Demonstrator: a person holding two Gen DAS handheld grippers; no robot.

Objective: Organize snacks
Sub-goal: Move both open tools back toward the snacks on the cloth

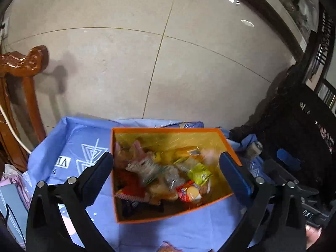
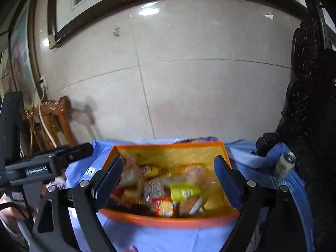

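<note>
An orange box (image 1: 168,216) was seen on a blue cloth (image 1: 69,145) covering the table, near a tiled wall (image 1: 126,63). Wrapped snacks (image 1: 168,176) were heaped inside it, among them a green packet (image 1: 199,173) and a red packet (image 1: 188,193). The left claw (image 1: 166,178) was held over the box with its fingers apart and nothing between them. The right claw (image 2: 168,180) was likewise held wide over the box, empty. A small can (image 2: 284,164) lay at the right, and a carved chair (image 1: 19,84) stood at the left.
</note>
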